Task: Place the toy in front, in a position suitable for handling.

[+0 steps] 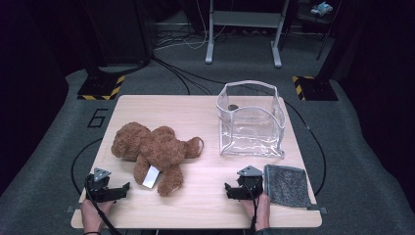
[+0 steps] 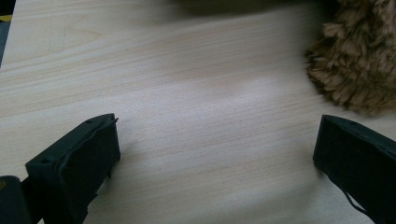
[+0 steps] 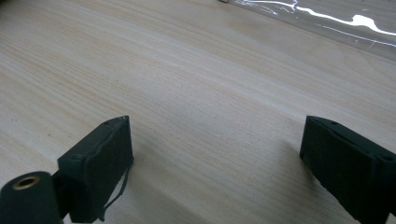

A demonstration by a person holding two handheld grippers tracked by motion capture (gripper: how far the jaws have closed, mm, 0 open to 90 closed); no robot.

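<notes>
A: High view?
B: Left gripper point(image 1: 119, 191) and right gripper point(image 1: 234, 192) are held low at the near table edge; teddy bear point(image 1: 154, 149) is lain between, nearer the left.

A: Gripper views?
B: Both jaw pairs are spread wide, nothing held; fur is shown beside the left, the clear bag point(image 3: 327, 21) beyond the right.

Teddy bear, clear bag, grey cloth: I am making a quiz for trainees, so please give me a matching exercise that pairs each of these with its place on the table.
Things:
1. teddy bear
2. clear plastic bag
3. grey cloth

Places:
A. flat at the near right corner, beside the right tongs
B. standing open on the far right part
C. lying on the left half, close to the left tongs

Pairs: 1-C, 2-B, 3-A
</notes>
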